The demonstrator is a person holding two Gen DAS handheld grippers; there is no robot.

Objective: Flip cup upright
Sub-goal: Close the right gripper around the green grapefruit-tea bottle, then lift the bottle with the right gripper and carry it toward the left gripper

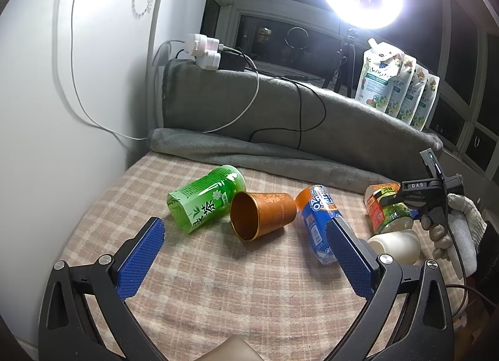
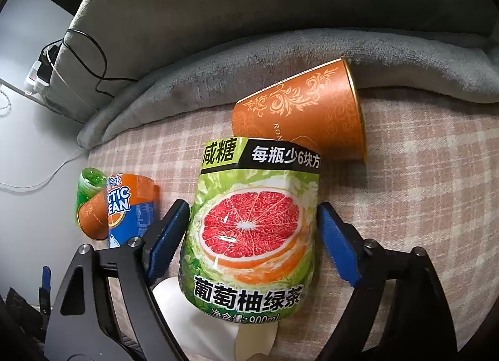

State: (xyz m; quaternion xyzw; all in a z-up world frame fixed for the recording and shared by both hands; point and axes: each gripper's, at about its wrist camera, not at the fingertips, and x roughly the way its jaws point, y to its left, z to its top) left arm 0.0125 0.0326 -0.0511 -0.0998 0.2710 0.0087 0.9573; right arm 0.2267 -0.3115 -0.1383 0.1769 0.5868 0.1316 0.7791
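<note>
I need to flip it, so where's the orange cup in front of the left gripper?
In the left wrist view, the orange cup lies on its side between the green bottle and blue bottle.

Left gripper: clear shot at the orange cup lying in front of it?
Probably yes. The left gripper is open, and the orange cup lies ahead of its fingers, mouth toward it. The green bottle and blue bottle crowd both sides, so it's tight.
</note>
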